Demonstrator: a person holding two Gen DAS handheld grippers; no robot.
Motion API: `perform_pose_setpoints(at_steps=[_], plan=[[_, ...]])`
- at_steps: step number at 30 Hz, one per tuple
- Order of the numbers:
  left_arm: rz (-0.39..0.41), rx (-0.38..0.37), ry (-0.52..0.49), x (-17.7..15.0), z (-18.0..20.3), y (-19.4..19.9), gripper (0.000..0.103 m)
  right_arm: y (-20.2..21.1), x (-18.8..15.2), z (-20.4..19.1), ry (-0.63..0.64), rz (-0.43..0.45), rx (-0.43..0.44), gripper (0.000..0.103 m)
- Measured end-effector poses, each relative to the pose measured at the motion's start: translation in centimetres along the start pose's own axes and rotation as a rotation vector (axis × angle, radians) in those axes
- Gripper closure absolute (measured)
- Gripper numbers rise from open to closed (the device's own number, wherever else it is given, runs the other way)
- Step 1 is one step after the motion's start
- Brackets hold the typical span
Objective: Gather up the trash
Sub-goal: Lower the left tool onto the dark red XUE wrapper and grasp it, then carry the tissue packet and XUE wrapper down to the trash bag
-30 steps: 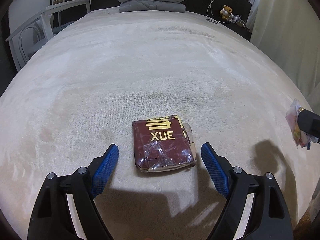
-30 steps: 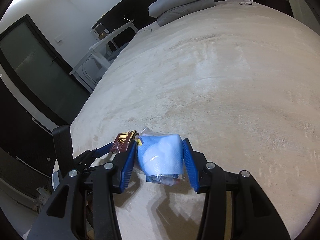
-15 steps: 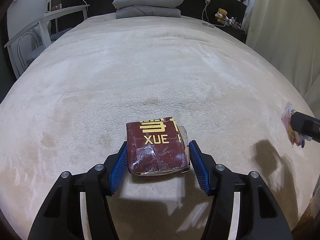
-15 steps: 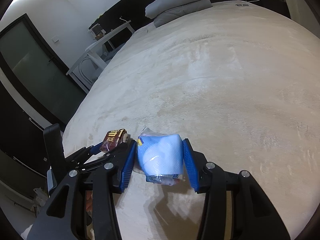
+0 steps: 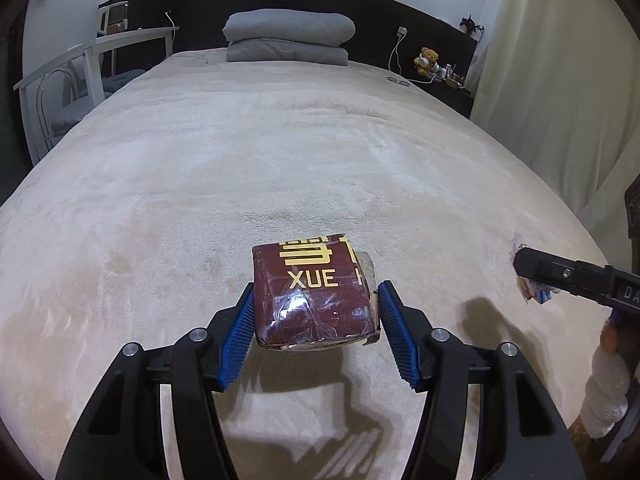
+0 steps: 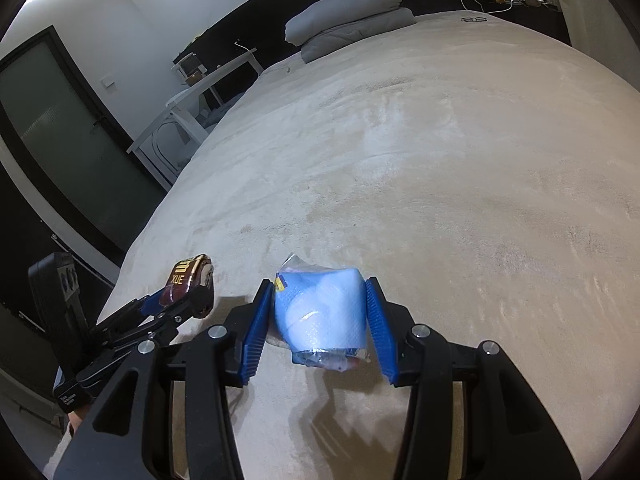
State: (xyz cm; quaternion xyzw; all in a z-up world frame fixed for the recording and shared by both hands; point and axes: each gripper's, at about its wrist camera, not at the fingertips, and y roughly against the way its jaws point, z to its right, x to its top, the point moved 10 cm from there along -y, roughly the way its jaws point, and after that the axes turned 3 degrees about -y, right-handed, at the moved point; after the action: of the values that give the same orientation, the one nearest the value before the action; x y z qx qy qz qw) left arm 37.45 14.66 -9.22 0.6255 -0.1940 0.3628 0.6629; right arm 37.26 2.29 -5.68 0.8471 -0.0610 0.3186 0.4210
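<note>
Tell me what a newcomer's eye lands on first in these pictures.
First, the dark red packet printed XUE, clamped in the left gripper above the beige bed cover. Next, the light blue plastic pack squeezed in the right gripper. Beyond, folded grey bedding lies against the headboard.

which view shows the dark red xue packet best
The left wrist view: the dark red XUE packet sits centred and close, its gold lettering readable, clamped in the left hand-held gripper above the bed cover. The right wrist view shows it small, edge-on at the left.
</note>
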Motion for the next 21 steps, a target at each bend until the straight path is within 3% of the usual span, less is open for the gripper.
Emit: perform_pose_setpoints(at_steps=[21], plan=[[0.061, -0.081, -0.015, -5.1, 5.5, 7.5, 0.045, 6.3, -5.8, 1.8, -0.001, 0.051, -0.058, 0.056]])
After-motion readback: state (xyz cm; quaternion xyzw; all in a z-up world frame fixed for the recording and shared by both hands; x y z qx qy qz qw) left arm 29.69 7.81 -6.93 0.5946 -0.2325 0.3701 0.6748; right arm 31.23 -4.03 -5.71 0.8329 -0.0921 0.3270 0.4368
